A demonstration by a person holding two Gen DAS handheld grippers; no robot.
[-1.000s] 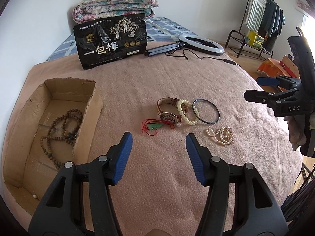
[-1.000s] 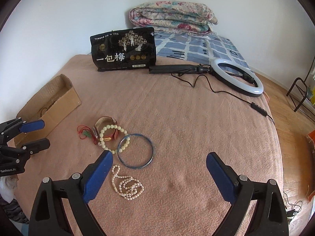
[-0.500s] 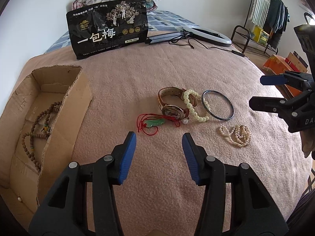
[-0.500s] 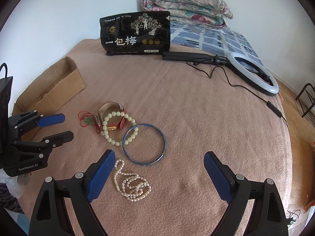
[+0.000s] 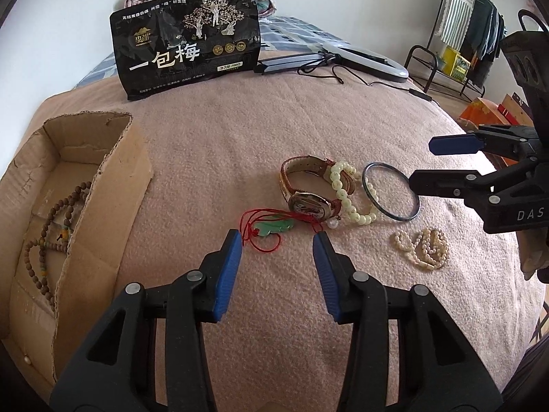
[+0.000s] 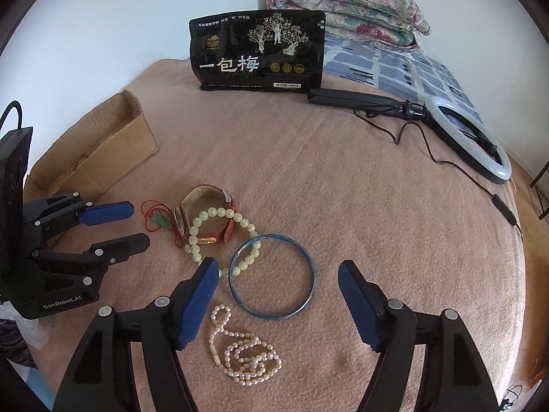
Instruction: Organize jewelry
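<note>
Black pouch (image 6: 257, 51), ring light (image 6: 470, 137) behind jewelry; cardboard box (image 5: 79, 206) left

White wall (image 6: 103, 17), pink bed (image 6: 343, 171), clothes rack (image 5: 459, 34).

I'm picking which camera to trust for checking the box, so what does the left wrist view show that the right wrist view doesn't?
Only the left wrist view looks into the cardboard box and shows the brown bead necklace lying inside; it also shows a clothes rack. Only the right wrist view shows the whole ring light and its trailing cable. Both show the watch, pale bead bracelet, blue bangle, pearl strand, green pendant on red cord and the black bag.
</note>
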